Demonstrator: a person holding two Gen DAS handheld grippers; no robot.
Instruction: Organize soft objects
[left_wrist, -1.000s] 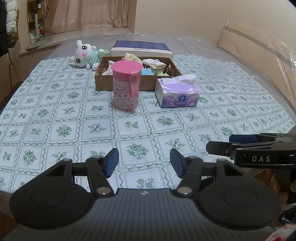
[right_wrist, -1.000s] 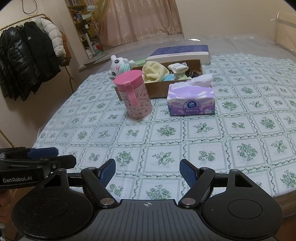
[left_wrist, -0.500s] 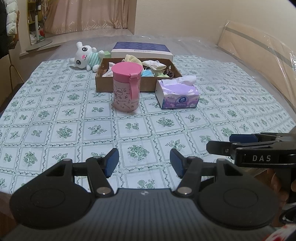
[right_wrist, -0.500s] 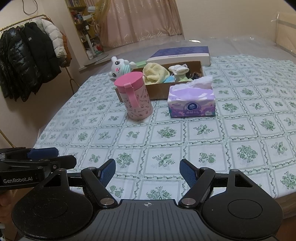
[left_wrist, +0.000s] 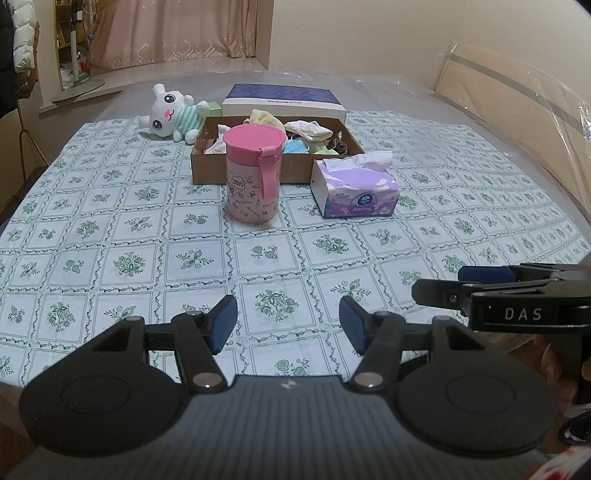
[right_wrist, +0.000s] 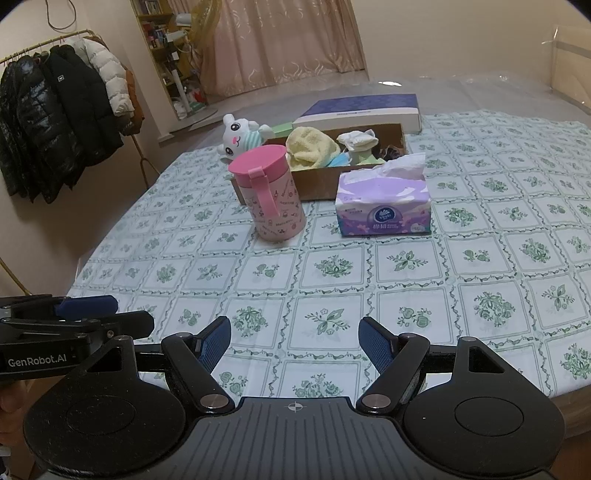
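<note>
floral tablecloth (left_wrist: 192, 258) under left gripper (left_wrist: 288, 325) and right gripper (right_wrist: 294, 345), both spread, empty.

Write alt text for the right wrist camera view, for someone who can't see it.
An open black two-finger gripper with blue pads hovers, empty, over a green floral tablecloth. Farther back stand a pink lidded cup, a purple tissue pack, a brown cardboard box of soft cloths and a white plush bunny.
</note>
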